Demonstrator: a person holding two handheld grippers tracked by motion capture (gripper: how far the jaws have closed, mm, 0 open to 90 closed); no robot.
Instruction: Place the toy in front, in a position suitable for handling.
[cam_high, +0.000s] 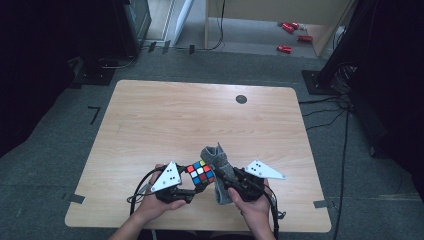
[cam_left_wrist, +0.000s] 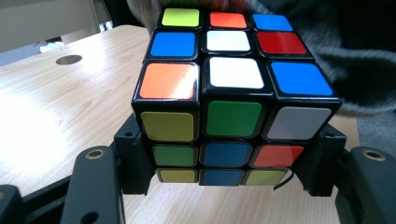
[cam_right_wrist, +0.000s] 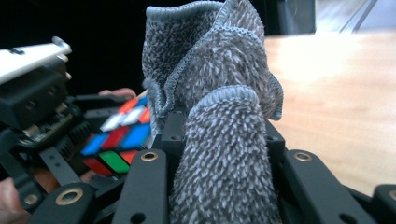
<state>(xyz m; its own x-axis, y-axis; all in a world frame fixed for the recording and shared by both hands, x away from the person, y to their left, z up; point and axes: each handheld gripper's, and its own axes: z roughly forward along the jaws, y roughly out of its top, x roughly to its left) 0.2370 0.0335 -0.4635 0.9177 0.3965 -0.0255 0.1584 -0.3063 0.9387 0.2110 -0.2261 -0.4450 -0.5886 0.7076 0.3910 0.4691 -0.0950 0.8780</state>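
Left gripper view: scrambled cube (cam_left_wrist: 232, 100), black frame, glossy stickers.

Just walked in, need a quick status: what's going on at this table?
A person works at a light wooden table with a handheld gripper in each hand. The left gripper is shut on a scrambled multicoloured puzzle cube, held just above the tabletop. The right gripper is shut on a folded grey terry cloth, held right beside the cube near the table's front edge. Whether cloth and cube touch I can't tell.
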